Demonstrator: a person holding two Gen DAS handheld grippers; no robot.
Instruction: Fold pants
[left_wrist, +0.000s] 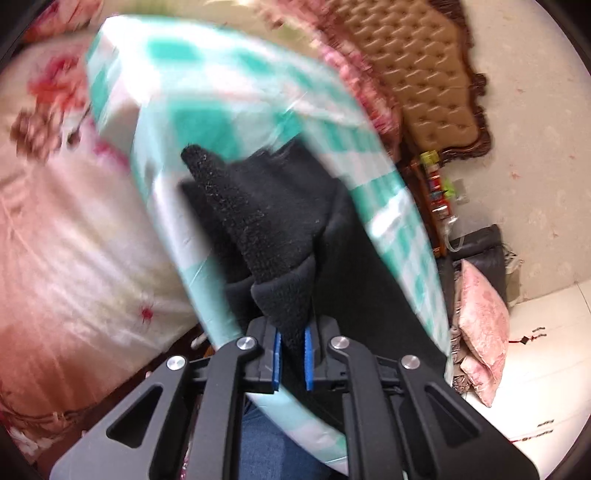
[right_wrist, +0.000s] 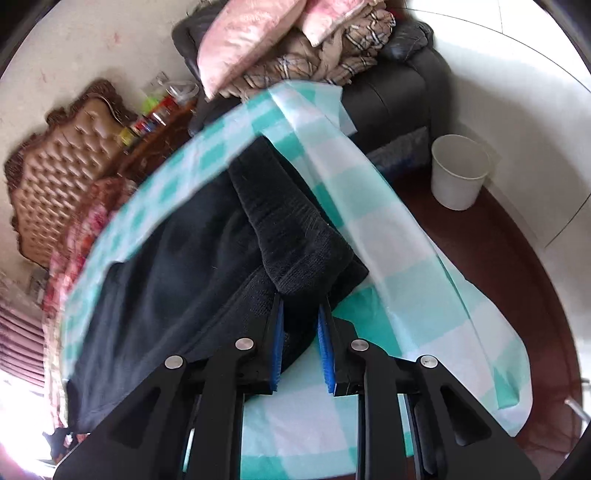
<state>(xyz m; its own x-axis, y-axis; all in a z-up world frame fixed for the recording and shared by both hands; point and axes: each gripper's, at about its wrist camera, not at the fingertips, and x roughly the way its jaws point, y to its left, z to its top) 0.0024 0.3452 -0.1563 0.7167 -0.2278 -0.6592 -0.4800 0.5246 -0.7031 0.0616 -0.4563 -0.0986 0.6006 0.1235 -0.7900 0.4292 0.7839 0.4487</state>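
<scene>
The black fleece pants (left_wrist: 280, 221) lie on a table covered with a green and white checked cloth (left_wrist: 207, 85). My left gripper (left_wrist: 292, 354) is shut on a bunched fold of the pants and holds it lifted above the cloth. In the right wrist view the pants (right_wrist: 177, 273) spread to the left over the checked cloth (right_wrist: 391, 236). My right gripper (right_wrist: 300, 343) is shut on another thick folded edge of the pants, raised off the table. Both views are blurred by motion.
A bed with a floral quilt (left_wrist: 55, 221) and a tufted brown headboard (left_wrist: 417, 74) stands behind the table. A dark sofa (right_wrist: 399, 92) holds pink pillows (right_wrist: 240, 37) and clothes. A white bin (right_wrist: 460, 171) stands on the floor.
</scene>
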